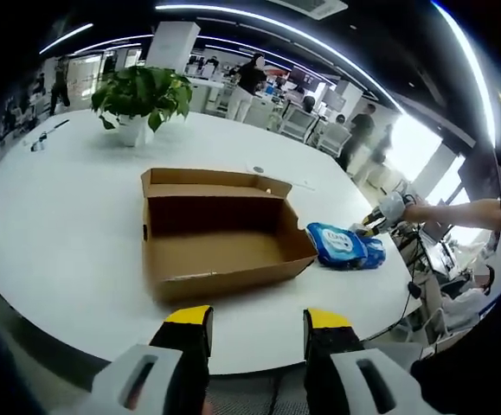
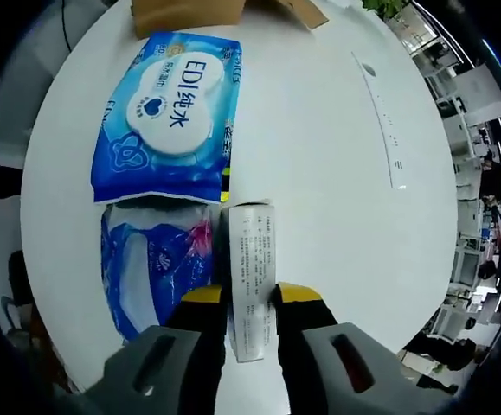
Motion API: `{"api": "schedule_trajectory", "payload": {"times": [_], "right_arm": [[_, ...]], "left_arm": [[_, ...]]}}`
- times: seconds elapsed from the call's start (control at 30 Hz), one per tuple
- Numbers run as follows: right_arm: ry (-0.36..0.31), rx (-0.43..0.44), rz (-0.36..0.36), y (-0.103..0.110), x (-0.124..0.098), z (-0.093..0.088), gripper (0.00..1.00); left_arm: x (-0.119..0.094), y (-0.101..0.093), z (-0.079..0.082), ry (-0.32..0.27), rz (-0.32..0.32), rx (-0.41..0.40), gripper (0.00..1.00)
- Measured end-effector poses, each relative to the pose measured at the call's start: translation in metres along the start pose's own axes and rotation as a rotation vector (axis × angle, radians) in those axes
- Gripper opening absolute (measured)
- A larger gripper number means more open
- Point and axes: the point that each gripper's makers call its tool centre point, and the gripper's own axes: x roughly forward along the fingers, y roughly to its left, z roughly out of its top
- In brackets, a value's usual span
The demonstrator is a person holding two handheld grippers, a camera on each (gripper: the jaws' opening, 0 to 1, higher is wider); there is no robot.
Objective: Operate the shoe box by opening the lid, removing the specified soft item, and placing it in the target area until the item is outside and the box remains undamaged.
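left gripper view, box: the shoe box [image 1: 224, 229] sits open on the white table [image 1: 51, 216], its lid folded back; the inside looks empty.
left gripper view, items: a blue pack of wipes [image 1: 341, 244] lies on the table just beside the box's right end.
left gripper view, claw: the left gripper [image 1: 257, 328] hangs near the table edge, jaws apart, holding nothing.
left gripper view, other claw: the right gripper [image 1: 387, 212] reaches in beside the blue pack.
right gripper view, claw: the right gripper [image 2: 250, 298] has its jaws closed on a narrow white carton [image 2: 252, 285].
right gripper view, items: the wipes pack [image 2: 168, 117] and a second blue packet [image 2: 155, 264] lie beside the carton.
right gripper view, writing: the pack reads "edi" with chinese characters; the carton's small print is too fine to read.
progress: lid open, items apparently out, box looks undamaged; releasing the carton likely remains.
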Motion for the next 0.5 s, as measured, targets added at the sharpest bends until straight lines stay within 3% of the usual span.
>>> {"api": "schedule_trajectory", "payload": {"times": [0.5], "right_arm": [[0.011,0.092,-0.054,0.004,-0.03,-0.012,0.23]], "left_arm": [[0.005,-0.002,0.008,-0.01,-0.048,0.025,0.42]]}}
